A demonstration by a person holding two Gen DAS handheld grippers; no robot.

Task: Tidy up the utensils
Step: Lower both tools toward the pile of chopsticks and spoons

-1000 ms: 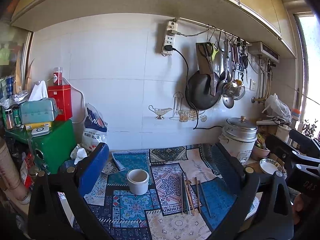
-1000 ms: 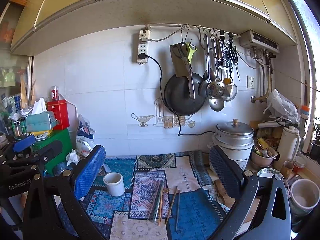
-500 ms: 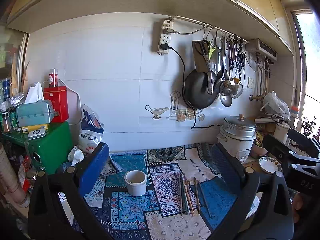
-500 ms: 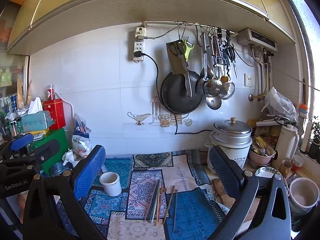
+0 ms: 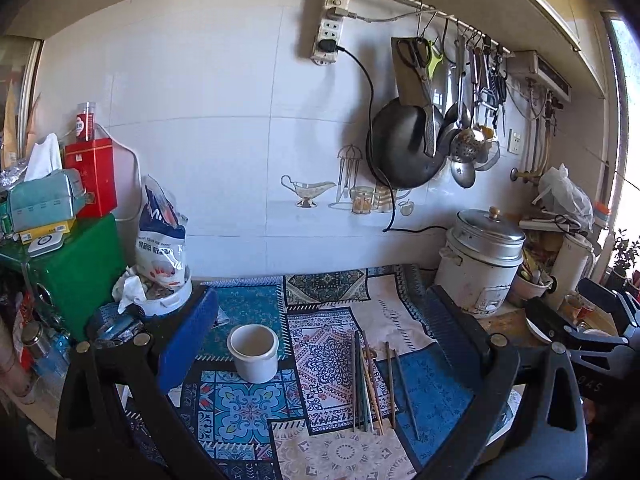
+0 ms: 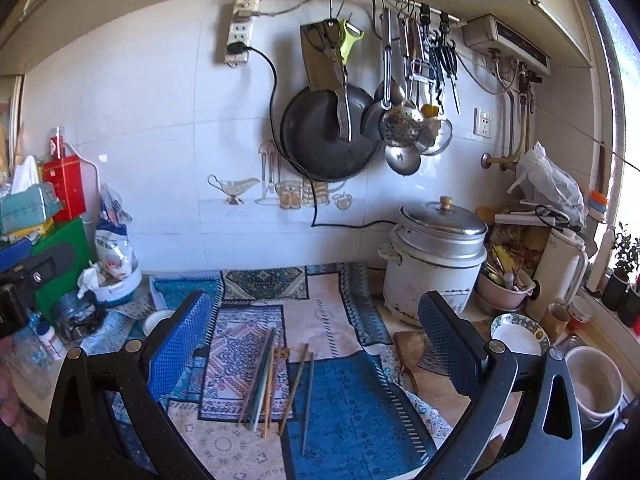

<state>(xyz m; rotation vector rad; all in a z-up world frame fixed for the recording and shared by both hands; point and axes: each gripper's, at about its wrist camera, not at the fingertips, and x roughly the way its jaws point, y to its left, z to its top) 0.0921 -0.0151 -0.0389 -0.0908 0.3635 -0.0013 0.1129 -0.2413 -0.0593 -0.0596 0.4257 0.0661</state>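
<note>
Left wrist view: the left gripper [image 5: 320, 324] hangs spread wide and empty above the patterned mat [image 5: 248, 404]; the chopsticks [image 5: 370, 384] lie loose near the mat's front edge, just right of the white cup [image 5: 253, 352]

Right wrist view: the right gripper [image 6: 316, 320] is likewise spread, holding nothing, over the chopsticks [image 6: 276, 380] at mid-mat; the cup [image 6: 158, 322] peeks out behind its blue finger [image 6: 176, 344] toward the mat's left edge

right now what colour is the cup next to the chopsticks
White, plain, no pattern. The cup shows best in the left wrist view, left of the chopsticks.
</note>
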